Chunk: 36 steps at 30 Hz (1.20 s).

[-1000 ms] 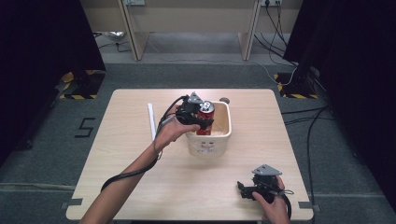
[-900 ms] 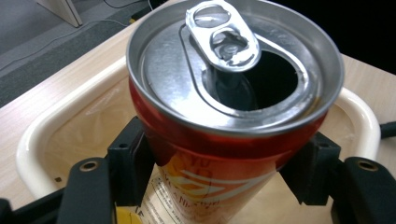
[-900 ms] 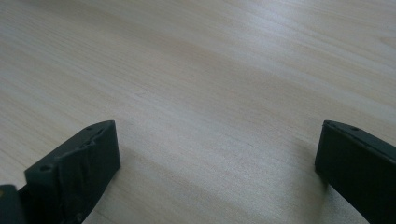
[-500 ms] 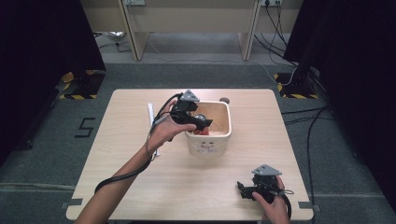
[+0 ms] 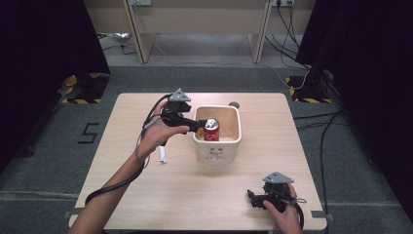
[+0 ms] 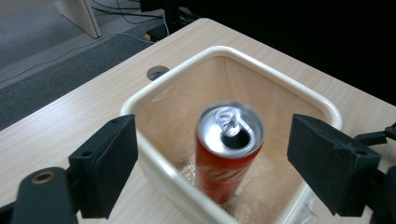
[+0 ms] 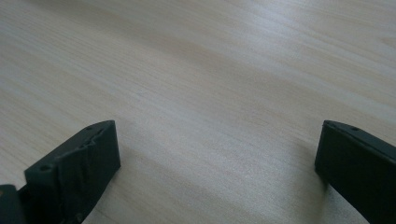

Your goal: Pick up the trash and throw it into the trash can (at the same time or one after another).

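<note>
Can's (image 6: pixel 229 151) open pull-tab top seen in left gripper view, can standing in bin (image 6: pixel 154 88), clear of left gripper (image 6: pixel 212 175) jaws just opened wide, right gripper (image 7: pixel 217 172) jaws apart over table (image 7: pixel 196 70).

Glossy red metal can (image 6: pixel 228 154) in a smooth cream plastic bin (image 6: pixel 163 170) on a matt pale wood table (image 5: pixel 160 200)

A red can (image 6: pixel 227 154) with silver top, cream bin (image 6: pixel 285 86), pale wood-grain table (image 5: pixel 146 195).
</note>
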Motion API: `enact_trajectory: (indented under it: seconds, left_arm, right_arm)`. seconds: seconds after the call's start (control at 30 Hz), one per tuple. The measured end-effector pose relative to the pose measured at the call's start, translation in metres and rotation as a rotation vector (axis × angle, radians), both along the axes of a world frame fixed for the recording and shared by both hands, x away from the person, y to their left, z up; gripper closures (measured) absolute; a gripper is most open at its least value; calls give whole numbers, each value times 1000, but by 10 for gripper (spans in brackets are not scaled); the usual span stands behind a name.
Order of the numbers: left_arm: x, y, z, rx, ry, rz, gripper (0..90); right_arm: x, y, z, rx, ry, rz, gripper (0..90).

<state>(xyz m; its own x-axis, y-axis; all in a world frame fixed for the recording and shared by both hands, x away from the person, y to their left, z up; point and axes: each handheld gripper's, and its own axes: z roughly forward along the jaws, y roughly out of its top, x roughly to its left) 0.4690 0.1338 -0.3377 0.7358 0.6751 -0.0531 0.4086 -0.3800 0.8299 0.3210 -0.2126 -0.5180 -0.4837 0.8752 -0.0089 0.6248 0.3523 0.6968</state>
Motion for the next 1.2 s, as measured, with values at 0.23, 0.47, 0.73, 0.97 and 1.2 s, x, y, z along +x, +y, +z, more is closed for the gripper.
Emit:
enact_trajectory:
  seconds: [0.23, 0.47, 0.73, 0.97, 1.2]
  left_arm:
    - [2, 22, -1, -29, 12, 37, 165]
    - [4, 39, -3, -16, 6, 88, 171]
    - [9, 57, -21, 0, 20, 136, 195]
    - [15, 74, -46, -3, 56, 197, 201]
    - [17, 84, -68, 18, 70, 248, 215]
  right_arm:
    - [0, 0, 0, 0, 0, 0, 2]
    - [0, 0, 0, -1, 0, 0, 2]
    - [0, 0, 0, 0, 0, -1, 2]
    - [0, 0, 0, 0, 0, -1, 2]
    - [0, 0, 0, -1, 0, 0, 2]
